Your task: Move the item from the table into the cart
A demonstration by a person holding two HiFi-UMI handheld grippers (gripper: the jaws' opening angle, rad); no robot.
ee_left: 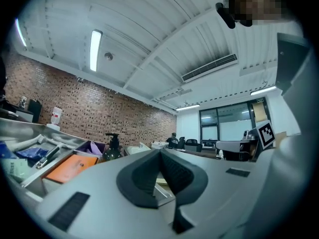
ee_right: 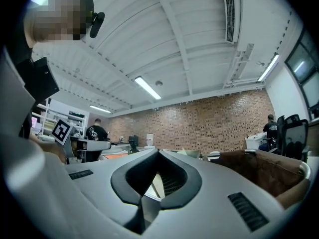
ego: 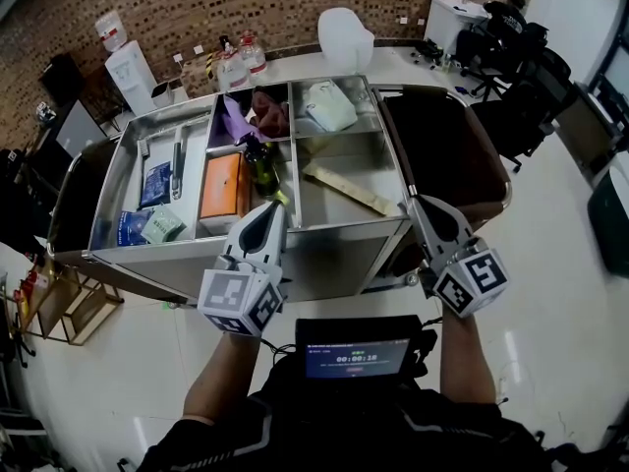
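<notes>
The steel cart (ego: pixel 324 254) stands right in front of me, its tray split into several compartments. My left gripper (ego: pixel 273 214) hovers at the cart's near edge, shut, with nothing between its jaws; just beyond it are an orange box (ego: pixel 224 187) and a dark pump bottle (ego: pixel 260 165). In the left gripper view the left gripper (ee_left: pixel 160 152) points level across the tray toward that pump bottle (ee_left: pixel 112 148). My right gripper (ego: pixel 417 205) is shut and empty at the cart's near right corner. In its own view the right gripper (ee_right: pixel 158 152) looks across the cart.
Behind the cart a white table (ego: pixel 393 65) carries two bottles (ego: pixel 241 62) and a white jug (ego: pixel 344 35). The tray also holds blue packets (ego: pixel 154 183), a purple item (ego: pixel 236 121), a white item (ego: pixel 329 106) and a tan flat piece (ego: pixel 349 187). A brown bag (ego: pixel 447 150) hangs on the cart's right.
</notes>
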